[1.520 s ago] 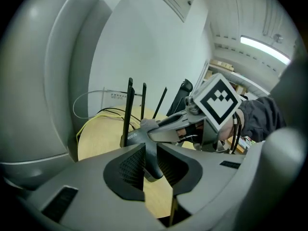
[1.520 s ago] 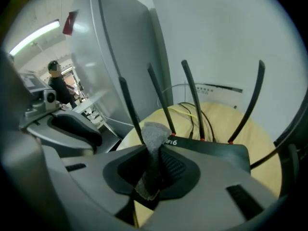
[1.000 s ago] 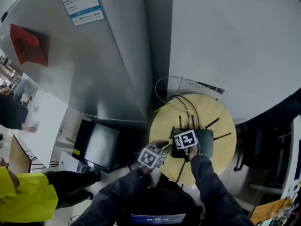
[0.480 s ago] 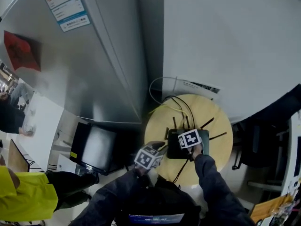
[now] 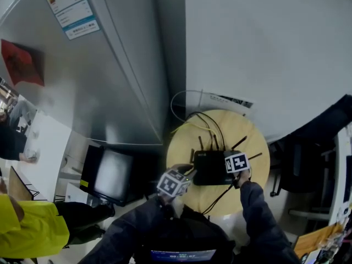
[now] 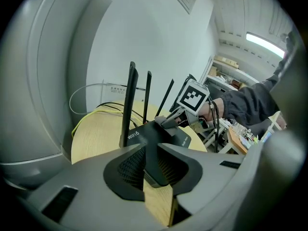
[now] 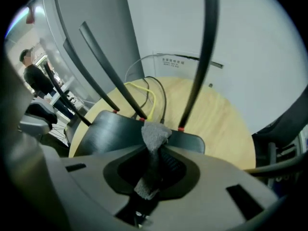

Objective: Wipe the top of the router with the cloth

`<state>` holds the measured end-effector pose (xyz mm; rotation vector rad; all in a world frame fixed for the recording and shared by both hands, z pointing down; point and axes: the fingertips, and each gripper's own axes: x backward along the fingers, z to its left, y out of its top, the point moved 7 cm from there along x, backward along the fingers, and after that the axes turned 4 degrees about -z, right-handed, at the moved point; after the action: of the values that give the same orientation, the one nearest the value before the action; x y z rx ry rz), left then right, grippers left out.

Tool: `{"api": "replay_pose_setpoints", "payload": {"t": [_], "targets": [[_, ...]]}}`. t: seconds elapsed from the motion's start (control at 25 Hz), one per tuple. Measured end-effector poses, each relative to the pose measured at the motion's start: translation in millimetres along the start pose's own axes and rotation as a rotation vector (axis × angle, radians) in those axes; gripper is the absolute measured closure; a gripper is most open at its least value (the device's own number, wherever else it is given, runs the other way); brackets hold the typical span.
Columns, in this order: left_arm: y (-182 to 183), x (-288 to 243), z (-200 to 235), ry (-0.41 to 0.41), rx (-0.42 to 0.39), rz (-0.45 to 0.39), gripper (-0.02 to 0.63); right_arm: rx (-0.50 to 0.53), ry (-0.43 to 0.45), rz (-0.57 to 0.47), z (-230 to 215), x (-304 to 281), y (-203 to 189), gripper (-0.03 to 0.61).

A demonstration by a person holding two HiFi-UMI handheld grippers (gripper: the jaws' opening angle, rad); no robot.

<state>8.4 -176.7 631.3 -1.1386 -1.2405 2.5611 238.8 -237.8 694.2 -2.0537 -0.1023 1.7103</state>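
Easy to snag the cloth [image 7: 153, 136] on the antennas [image 7: 204, 57] along the router [image 5: 212, 166] at 12 o'clock and drag the whole thing across the table [image 5: 247, 131]. Right gripper [image 7: 154, 143]: clamped tight on the cloth, tuft pressed to the router top at its 3 o'clock end. Left gripper [image 6: 155, 148]: nearly closed, pinching the router's 8 o'clock corner, probably steadying it. Router sitting mid-table

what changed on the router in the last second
The right gripper, shut on the cloth, slid rightward across the router top toward its right end. The left gripper stayed clamped on the router's corner; the router kept its place on the round table.
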Motion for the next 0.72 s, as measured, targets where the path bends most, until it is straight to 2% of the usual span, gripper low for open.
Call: {"api": "replay_pose_setpoints", "payload": {"t": [0.2, 0.44, 0.72], "targets": [[-2, 2, 1, 0.0, -0.006, 0.002, 0.554, -0.051, -0.052, 0.025, -24, 5, -14, 0.497], [-4, 5, 3, 0.002, -0.014, 0.011, 0.554, -0.042, -0.116, 0.027, -35, 9, -18, 0.497], [-7, 8, 8, 0.001, -0.015, 0.015, 0.554, -0.048, -0.077, -0.065, -11, 14, 1, 0.497]]}}
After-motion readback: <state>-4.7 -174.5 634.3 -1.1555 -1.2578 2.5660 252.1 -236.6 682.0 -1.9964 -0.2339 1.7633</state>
